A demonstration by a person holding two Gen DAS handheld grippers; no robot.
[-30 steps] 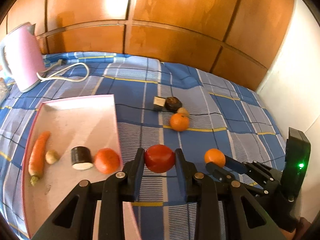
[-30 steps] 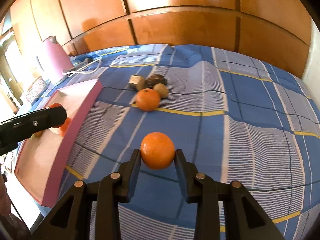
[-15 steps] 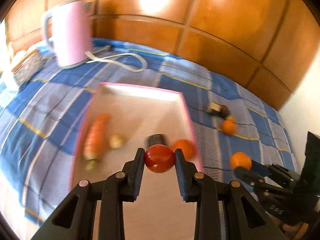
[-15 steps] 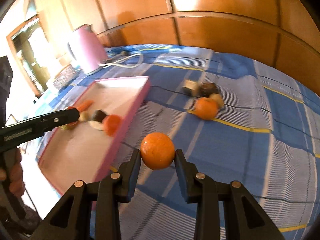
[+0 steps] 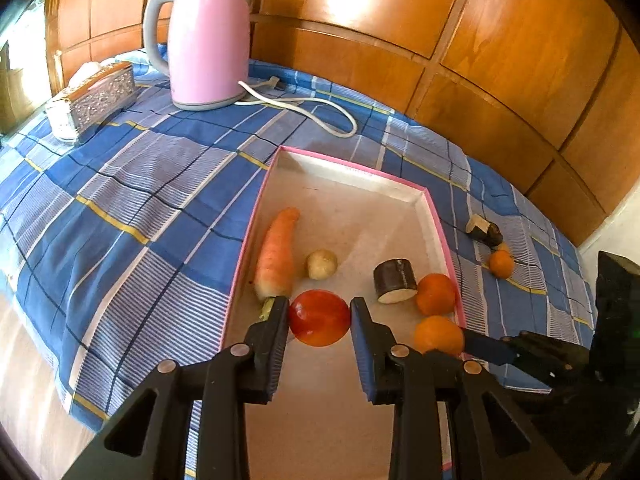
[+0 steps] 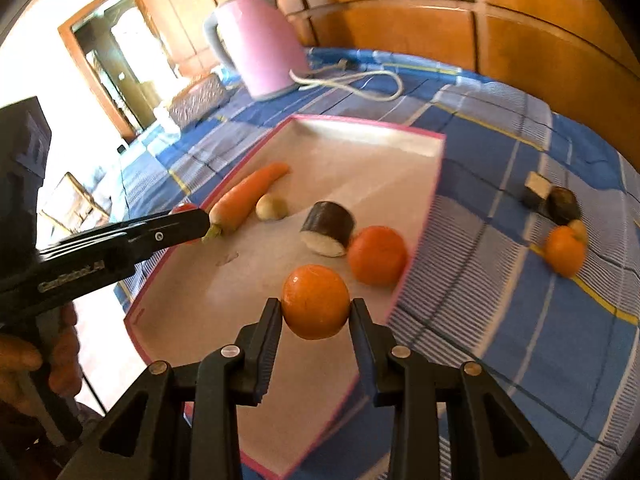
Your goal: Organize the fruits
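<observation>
While both tools hang over the pink-rimmed tray [image 5: 436,224], each is clamped on a piece of fruit. The left tool [image 5: 319,320] grips a red tomato [image 5: 319,317] between its two fingers, above the near part of the tray beside the stem end of the carrot [image 5: 277,254]. The right tool [image 6: 316,314] squeezes an orange [image 6: 316,301] from both sides, above the tray's near right area.

On the tray floor lie the carrot, a small pale round piece [image 5: 321,264], a dark cylindrical chunk with a white cut face [image 5: 395,281] and, just beside that chunk, a second orange [image 5: 436,294] close to the right rim.

Outside the tray, on the blue checked cloth [image 5: 160,184], a third orange [image 5: 501,263] sits next to two dark chunks [image 5: 484,232]. Farther back stand a pink kettle [image 5: 208,36] with its white cord [image 5: 316,110] and a silver patterned box [image 5: 94,100].
</observation>
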